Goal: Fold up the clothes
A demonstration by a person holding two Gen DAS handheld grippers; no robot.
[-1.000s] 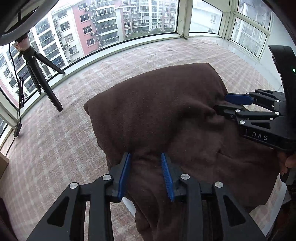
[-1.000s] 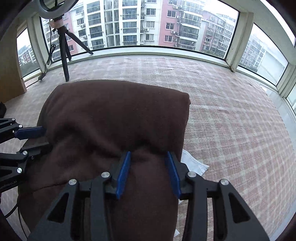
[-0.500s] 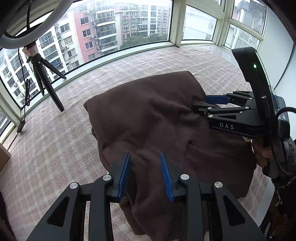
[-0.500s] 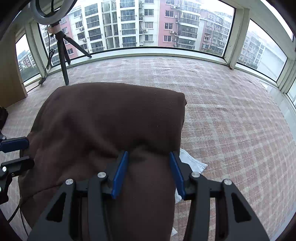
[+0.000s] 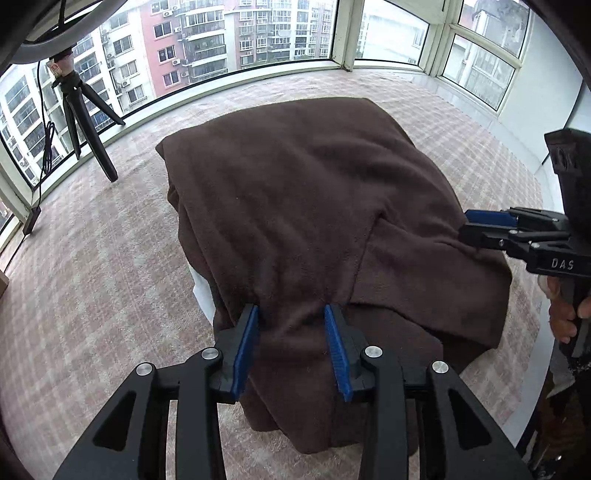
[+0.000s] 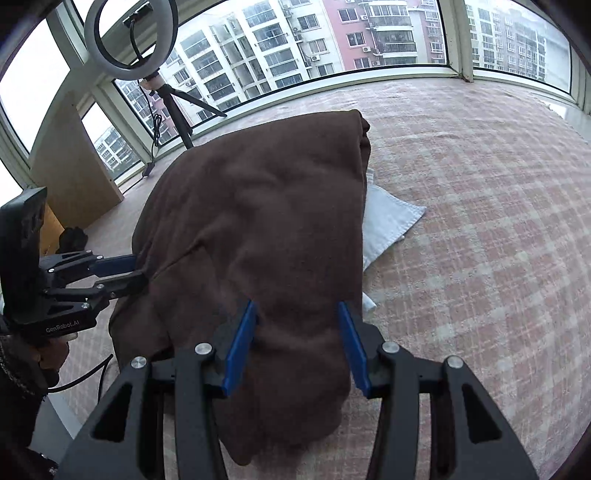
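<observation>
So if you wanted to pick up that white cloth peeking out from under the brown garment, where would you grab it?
Probably at the white cloth's free corner, the only part clear of the brown garment lying over the rest. Come in low from the open carpet on its far side, since it lies flat. Both the left gripper and right gripper have garment between their fingers.

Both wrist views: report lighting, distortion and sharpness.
Left wrist view: soft overcast daylight, no glare; fisheye bows the window frames; brown garment sharp. Right wrist view: same flat light; ring light unlit; corners vignetted black.
</observation>
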